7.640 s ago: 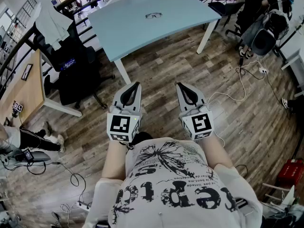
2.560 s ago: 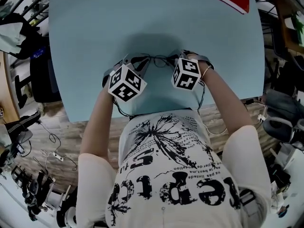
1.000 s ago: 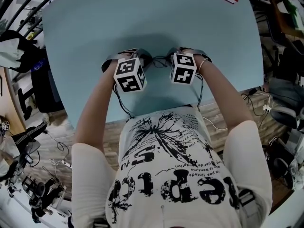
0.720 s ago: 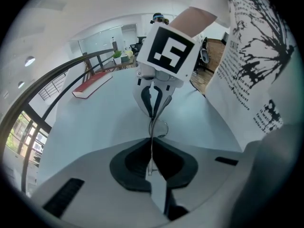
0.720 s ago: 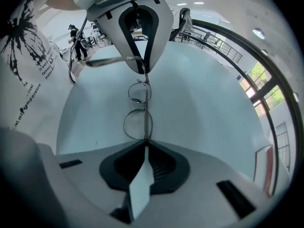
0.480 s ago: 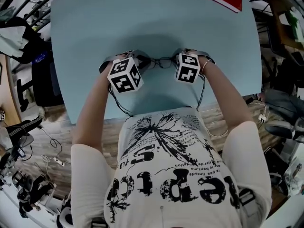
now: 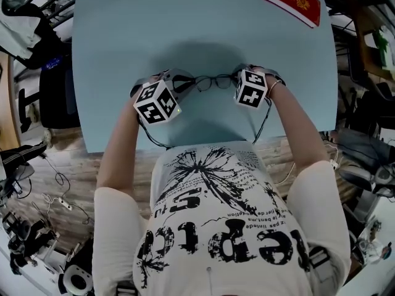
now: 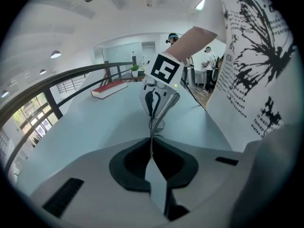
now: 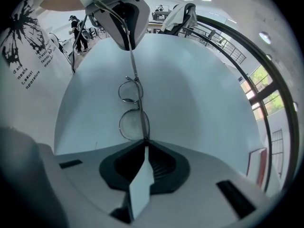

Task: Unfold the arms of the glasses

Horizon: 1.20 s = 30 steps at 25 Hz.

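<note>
Thin dark-framed glasses (image 7: 214, 82) lie low over the pale blue table (image 7: 123, 29), strung between my two grippers. My right gripper (image 7: 237, 79) points steeply down, and in its own view its jaws (image 9: 144, 144) are shut on the near end of the glasses' frame (image 9: 133, 122). A thin arm (image 9: 135, 75) runs past both lenses to my left gripper (image 9: 124, 32). In the left gripper view the jaws (image 8: 152, 148) pinch that arm's tip, and the wire (image 8: 153, 127) leads on to the right gripper (image 8: 159, 99).
A red book (image 7: 291, 2) lies at the table's far right corner. My body stands against the near table edge (image 7: 203, 142). Black chairs (image 7: 52, 85) and cables on the wooden floor sit to the left; a railing (image 9: 247, 80) runs beyond the table.
My left gripper has shifted left and rolled, its cube now tilted further outward. More of the glasses shows between the grippers. The right gripper has stayed put.
</note>
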### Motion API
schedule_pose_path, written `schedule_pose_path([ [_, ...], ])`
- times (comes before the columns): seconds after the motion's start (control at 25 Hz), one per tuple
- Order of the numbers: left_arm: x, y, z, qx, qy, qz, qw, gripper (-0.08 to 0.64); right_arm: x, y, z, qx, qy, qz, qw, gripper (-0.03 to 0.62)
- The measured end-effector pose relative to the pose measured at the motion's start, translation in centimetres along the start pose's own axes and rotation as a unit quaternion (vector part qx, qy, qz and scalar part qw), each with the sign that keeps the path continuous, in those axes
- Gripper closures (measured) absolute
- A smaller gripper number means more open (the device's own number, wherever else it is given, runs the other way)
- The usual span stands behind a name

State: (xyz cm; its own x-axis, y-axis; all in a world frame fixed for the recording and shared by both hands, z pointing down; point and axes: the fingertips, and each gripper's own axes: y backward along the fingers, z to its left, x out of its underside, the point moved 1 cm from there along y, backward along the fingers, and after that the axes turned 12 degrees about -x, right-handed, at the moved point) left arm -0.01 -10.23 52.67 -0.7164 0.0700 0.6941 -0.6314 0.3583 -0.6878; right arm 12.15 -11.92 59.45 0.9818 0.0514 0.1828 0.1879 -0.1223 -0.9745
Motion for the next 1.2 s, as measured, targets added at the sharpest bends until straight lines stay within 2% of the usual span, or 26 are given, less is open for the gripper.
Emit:
schedule_pose_path([
  [0.12,0.2,0.0,0.0,-0.009,0.018,-0.007,0.9998,0.534,-0.1,0.4,-0.2,0.000,-0.010,-0.003,1.000,0.554],
  [0.24,0.0,0.0,-0.4,-0.006,0.012,-0.006,0.9999,0.534,-0.2,0.6,-0.2,-0.001,-0.016,0.006,1.000,0.549],
  [0.36,-0.2,-0.1,-0.7,0.001,-0.002,-0.004,1.0000,0.534,-0.5,0.8,0.0,0.006,0.004,0.021,1.000,0.521],
  [0.52,-0.4,-0.3,-0.8,0.007,-0.006,-0.004,1.0000,0.534,-3.1,1.3,0.9,-0.003,0.026,-0.006,1.000,0.482],
  [0.68,-0.5,-0.4,-0.8,0.010,0.000,-0.004,0.9999,0.534,-6.5,1.0,1.8,-0.016,0.060,-0.029,0.998,0.485],
  [0.8,-0.7,-0.4,-0.9,0.011,0.001,-0.004,0.9999,0.534,-8.0,0.3,2.2,-0.024,0.077,-0.028,0.996,0.492],
  [1.08,-0.8,-0.5,-0.7,0.012,0.001,-0.007,0.9999,0.534,-8.9,-1.0,1.6,-0.021,0.100,-0.003,0.995,0.558],
  [1.2,-0.7,-0.4,-0.4,0.011,0.002,-0.010,0.9999,0.534,-8.9,-0.8,1.7,-0.018,0.106,0.000,0.994,0.565],
])
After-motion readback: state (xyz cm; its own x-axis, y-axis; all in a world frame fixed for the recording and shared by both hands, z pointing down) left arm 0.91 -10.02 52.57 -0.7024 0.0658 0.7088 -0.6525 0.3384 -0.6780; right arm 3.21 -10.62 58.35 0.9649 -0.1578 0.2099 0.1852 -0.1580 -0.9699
